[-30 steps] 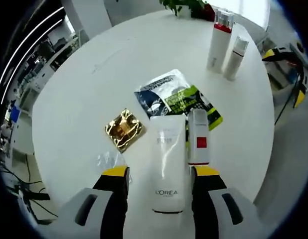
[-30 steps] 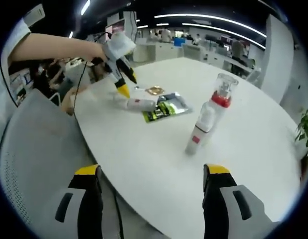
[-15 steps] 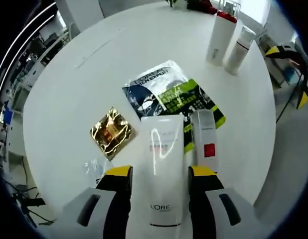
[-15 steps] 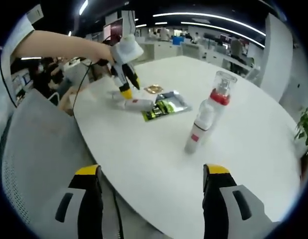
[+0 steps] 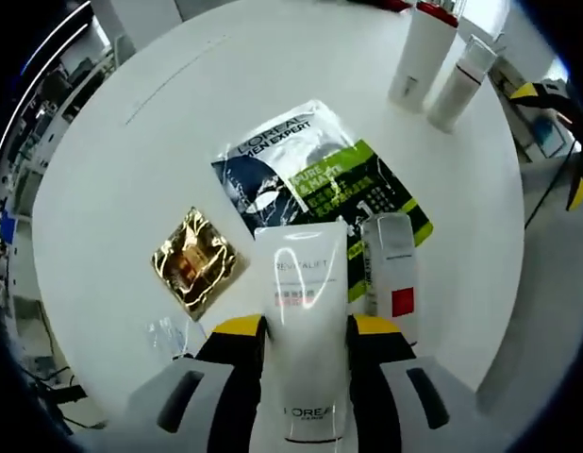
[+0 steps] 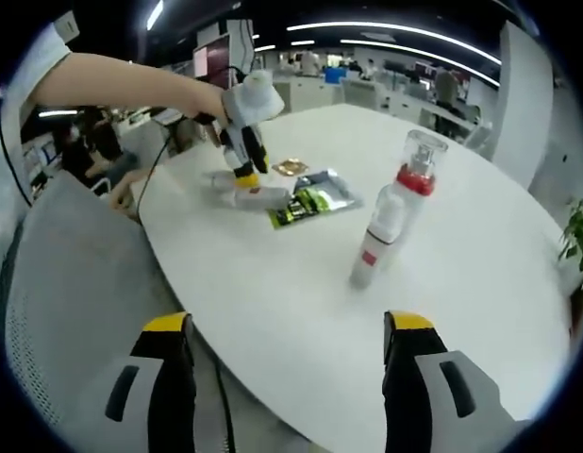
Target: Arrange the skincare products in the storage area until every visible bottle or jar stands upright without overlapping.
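My left claw [image 5: 306, 332] straddled the tube [image 5: 306, 321] lying flat on the bench [image 5: 131, 160], its long axis running along my jaws (not yet clamped), while my right claw [image 6: 282, 330] hung open, well apart.

Tube [image 5: 304, 311] lies flat on worktop [image 5: 159, 142], small bottle [image 5: 392, 274] right beside it, sachet [image 5: 320, 179] behind both, foil packet [image 5: 191, 261] left, two upright bottles [image 5: 441, 57] far behind.

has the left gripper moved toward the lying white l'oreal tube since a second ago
Yes. In the right gripper view, the left gripper has dropped toward the round white table, onto the lying tube.
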Demonstrator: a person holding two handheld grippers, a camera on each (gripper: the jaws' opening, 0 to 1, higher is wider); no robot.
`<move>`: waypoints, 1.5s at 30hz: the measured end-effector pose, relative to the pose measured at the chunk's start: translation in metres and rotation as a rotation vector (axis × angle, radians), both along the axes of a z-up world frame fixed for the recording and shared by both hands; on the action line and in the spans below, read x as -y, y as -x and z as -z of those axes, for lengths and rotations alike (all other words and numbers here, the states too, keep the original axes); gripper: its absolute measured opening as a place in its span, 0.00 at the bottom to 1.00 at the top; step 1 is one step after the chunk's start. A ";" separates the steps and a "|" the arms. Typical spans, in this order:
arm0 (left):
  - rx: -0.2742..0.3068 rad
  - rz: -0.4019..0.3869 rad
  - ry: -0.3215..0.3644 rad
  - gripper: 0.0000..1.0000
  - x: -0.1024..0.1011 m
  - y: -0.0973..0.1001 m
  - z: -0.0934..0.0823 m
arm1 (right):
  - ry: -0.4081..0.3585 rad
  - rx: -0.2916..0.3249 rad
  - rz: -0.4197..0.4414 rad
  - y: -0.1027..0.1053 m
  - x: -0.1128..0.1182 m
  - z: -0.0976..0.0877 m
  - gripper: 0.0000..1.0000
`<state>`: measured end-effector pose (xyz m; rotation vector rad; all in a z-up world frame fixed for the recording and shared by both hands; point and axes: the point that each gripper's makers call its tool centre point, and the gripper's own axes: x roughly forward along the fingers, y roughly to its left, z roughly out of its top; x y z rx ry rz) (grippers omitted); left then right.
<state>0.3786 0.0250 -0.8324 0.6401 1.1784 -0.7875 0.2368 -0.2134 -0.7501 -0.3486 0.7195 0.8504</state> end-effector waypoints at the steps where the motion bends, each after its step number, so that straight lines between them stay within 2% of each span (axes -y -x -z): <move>1: -0.003 0.001 0.000 0.37 -0.001 0.001 0.000 | 0.000 0.000 0.001 0.000 0.000 0.000 0.82; 4: -0.016 0.009 0.013 0.37 -0.001 0.000 0.000 | 0.003 -0.002 -0.002 0.000 0.000 0.001 0.82; 9: 0.000 0.050 0.024 0.39 0.003 0.000 -0.001 | 0.007 -0.003 -0.006 -0.001 0.000 0.002 0.82; 12: -0.003 0.008 0.023 0.38 0.002 -0.001 -0.001 | 0.007 -0.002 -0.007 -0.002 -0.001 0.002 0.82; 13: -0.012 -0.057 0.027 0.37 0.000 -0.001 0.000 | 0.008 -0.001 -0.006 -0.002 -0.001 0.002 0.82; 17: 0.024 -0.047 0.024 0.36 -0.002 -0.001 -0.002 | 0.010 0.004 -0.004 -0.003 0.000 0.002 0.82; 24: 0.051 -0.052 0.034 0.35 -0.004 -0.002 -0.012 | 0.016 0.014 -0.001 -0.002 0.001 0.000 0.82; 26: 0.052 -0.061 0.045 0.35 -0.006 -0.004 -0.009 | 0.017 0.016 -0.003 -0.002 0.001 -0.001 0.82; 34: 0.083 -0.079 0.058 0.36 -0.009 -0.002 -0.022 | 0.022 0.027 -0.014 -0.001 -0.001 -0.003 0.82; 40: 0.146 -0.106 0.096 0.35 -0.007 0.007 -0.048 | 0.026 0.041 -0.009 -0.003 0.001 -0.004 0.82; 42: 0.159 -0.109 0.108 0.35 -0.007 0.002 -0.047 | 0.014 0.039 -0.006 -0.003 -0.001 -0.005 0.82; 45: 0.186 -0.124 0.118 0.35 -0.010 0.009 -0.059 | 0.021 0.045 -0.010 -0.003 0.000 -0.005 0.82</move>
